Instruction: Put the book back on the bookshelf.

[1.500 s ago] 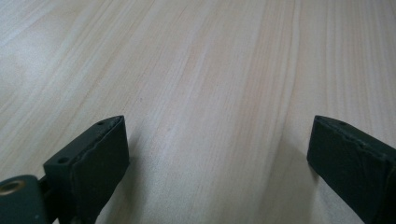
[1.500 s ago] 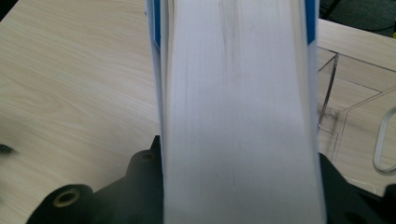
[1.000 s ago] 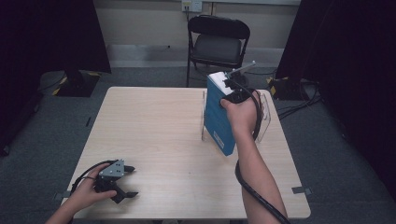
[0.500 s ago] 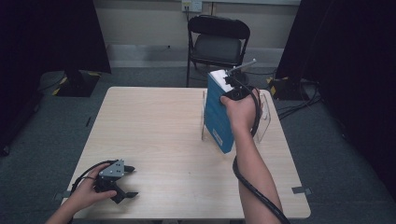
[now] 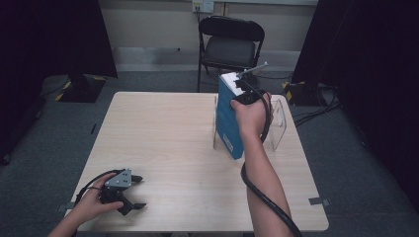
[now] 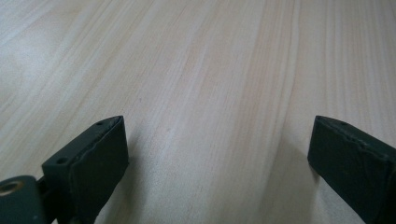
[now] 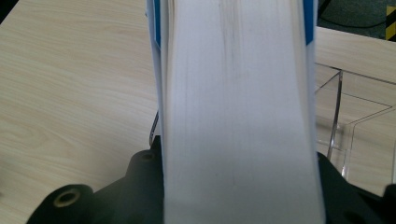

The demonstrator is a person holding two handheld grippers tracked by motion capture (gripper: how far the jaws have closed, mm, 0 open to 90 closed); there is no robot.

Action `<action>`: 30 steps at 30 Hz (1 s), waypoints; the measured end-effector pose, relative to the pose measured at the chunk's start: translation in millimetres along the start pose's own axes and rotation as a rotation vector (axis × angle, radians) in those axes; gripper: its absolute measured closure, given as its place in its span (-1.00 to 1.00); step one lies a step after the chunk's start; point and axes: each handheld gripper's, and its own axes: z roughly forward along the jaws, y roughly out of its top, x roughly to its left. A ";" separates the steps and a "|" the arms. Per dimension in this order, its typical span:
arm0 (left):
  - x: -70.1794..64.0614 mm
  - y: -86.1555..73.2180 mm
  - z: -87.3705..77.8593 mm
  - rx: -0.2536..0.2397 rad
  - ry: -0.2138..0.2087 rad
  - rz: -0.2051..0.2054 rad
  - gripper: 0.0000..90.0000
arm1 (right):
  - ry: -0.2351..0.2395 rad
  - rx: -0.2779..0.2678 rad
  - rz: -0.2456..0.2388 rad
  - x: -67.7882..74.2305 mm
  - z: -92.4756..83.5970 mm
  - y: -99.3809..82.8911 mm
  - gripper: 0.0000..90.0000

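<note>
Your right tool (image 5: 243,94) clamps the thick blue-covered book (image 5: 228,121) above the clear acrylic stand (image 5: 276,129) at two o'clock; tilt it and it clips the wall. Left tool (image 5: 132,191) gapes empty.

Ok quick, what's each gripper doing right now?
Left gripper: open, holding nothing, low over the table.
Right gripper: closed on a thick blue book, held upright at the clear stand.

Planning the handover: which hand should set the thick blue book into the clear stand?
Right. Its gripper is shut on the thick blue book at the clear acrylic stand; the left gripper rests open, far away.
</note>
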 end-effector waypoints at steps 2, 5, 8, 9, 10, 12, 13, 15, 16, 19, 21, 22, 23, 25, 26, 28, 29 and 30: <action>0.0 0.0 0.0 0.000 0.000 0.000 -0.89 | -0.005 -0.002 0.001 0.9 1.9 0.2 0.37; 0.1 0.0 0.0 0.000 0.000 0.001 -0.89 | -0.010 0.000 0.001 1.9 4.9 1.1 0.37; 0.0 0.0 0.0 0.000 0.001 0.000 -0.90 | -0.019 -0.002 0.003 2.9 7.7 1.6 0.37; 0.0 0.0 0.0 0.000 0.001 0.000 -0.90 | -0.024 -0.002 0.005 3.5 8.4 1.9 0.37; 0.0 0.0 0.0 0.000 0.000 0.001 -0.89 | -0.023 -0.004 0.003 3.8 9.2 2.2 0.37; 0.0 0.0 0.0 0.000 0.001 0.000 -0.89 | -0.028 -0.001 0.004 4.8 10.4 3.2 0.37; 0.0 0.0 0.0 0.000 0.000 0.000 -0.89 | -0.030 0.001 0.006 4.9 11.0 3.7 0.37; 0.0 0.0 0.0 0.000 0.000 0.001 -0.89 | -0.035 0.002 0.003 6.0 13.0 4.6 0.37; 0.0 0.0 0.0 0.000 0.000 0.000 -0.89 | -0.038 0.002 0.000 6.4 13.7 4.7 0.37; 0.0 0.0 0.0 0.000 0.000 0.000 -0.89 | -0.043 -0.004 0.000 7.6 16.3 5.6 0.37; 0.0 0.0 0.0 0.000 0.000 0.001 -0.89 | -0.045 -0.004 0.002 7.3 17.4 6.4 0.37; 0.0 0.0 0.0 0.000 0.000 0.001 -0.89 | -0.048 -0.003 0.002 7.1 18.1 6.7 0.37; 0.1 0.0 0.0 0.000 0.000 0.001 -0.89 | -0.044 -0.003 0.005 6.8 18.8 6.8 0.37; 0.0 0.0 0.0 0.000 0.000 0.000 -0.89 | -0.046 -0.004 0.006 6.0 21.0 6.8 0.37; 0.0 0.0 0.0 0.000 0.001 0.001 -0.89 | -0.048 -0.004 0.008 6.0 22.2 6.6 0.37; 0.0 0.0 0.0 0.000 0.000 0.001 -0.89 | -0.052 -0.008 0.005 5.6 25.9 5.8 0.37; 0.0 0.0 0.0 0.000 0.000 0.001 -0.89 | -0.051 -0.009 0.007 5.4 28.2 5.1 0.37; 0.0 0.0 0.0 0.000 0.000 0.000 -0.89 | -0.051 -0.010 0.002 5.1 29.8 4.7 0.37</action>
